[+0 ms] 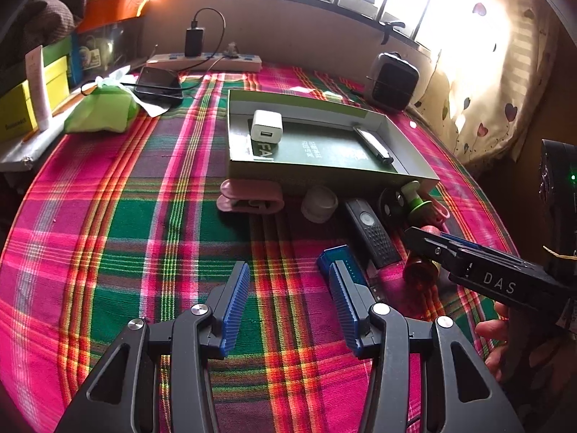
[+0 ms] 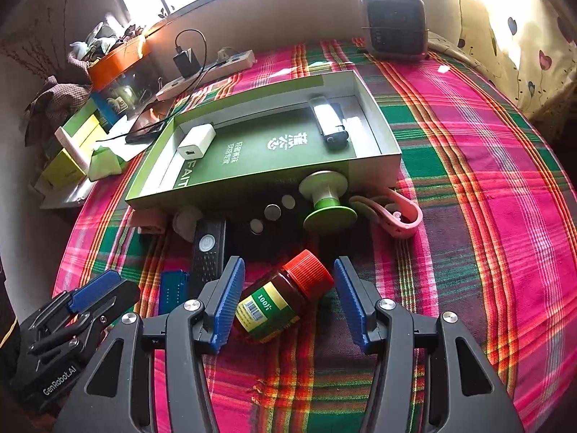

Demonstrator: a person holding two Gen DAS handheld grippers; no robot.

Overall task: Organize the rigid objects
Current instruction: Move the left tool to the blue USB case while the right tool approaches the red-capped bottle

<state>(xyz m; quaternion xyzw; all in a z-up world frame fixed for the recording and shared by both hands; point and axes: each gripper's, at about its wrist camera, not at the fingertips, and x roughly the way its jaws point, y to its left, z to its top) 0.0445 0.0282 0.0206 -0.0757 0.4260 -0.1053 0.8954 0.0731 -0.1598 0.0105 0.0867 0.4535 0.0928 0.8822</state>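
Observation:
A shallow green box [image 1: 414, 166] [image 2: 389, 155] on the plaid cloth holds a white charger [image 1: 267, 125] [image 2: 196, 141] and a lighter [image 2: 328, 121]. In front of it lie a brown bottle with a red cap [image 2: 281, 297] [image 1: 420, 270], a black remote [image 1: 371, 231] [image 2: 207, 252], a blue case [image 1: 342, 263] [image 2: 173, 288], a green spool [image 2: 326, 202], a pink clip [image 2: 400, 216] and a white cap [image 1: 319, 204]. My right gripper [image 2: 288, 299] is open, its fingers either side of the lying bottle. My left gripper [image 1: 288, 303] is open and empty beside the blue case.
A power strip [image 1: 205, 60] with a plugged charger, a phone [image 1: 158, 84], a green pouch [image 1: 101, 110] and stacked boxes [image 1: 21, 108] stand at the back left. A small heater [image 1: 393, 81] [image 2: 395, 23] stands at the back right. A black fob [image 2: 272, 223] and a pink holder [image 1: 249, 196] lie by the box.

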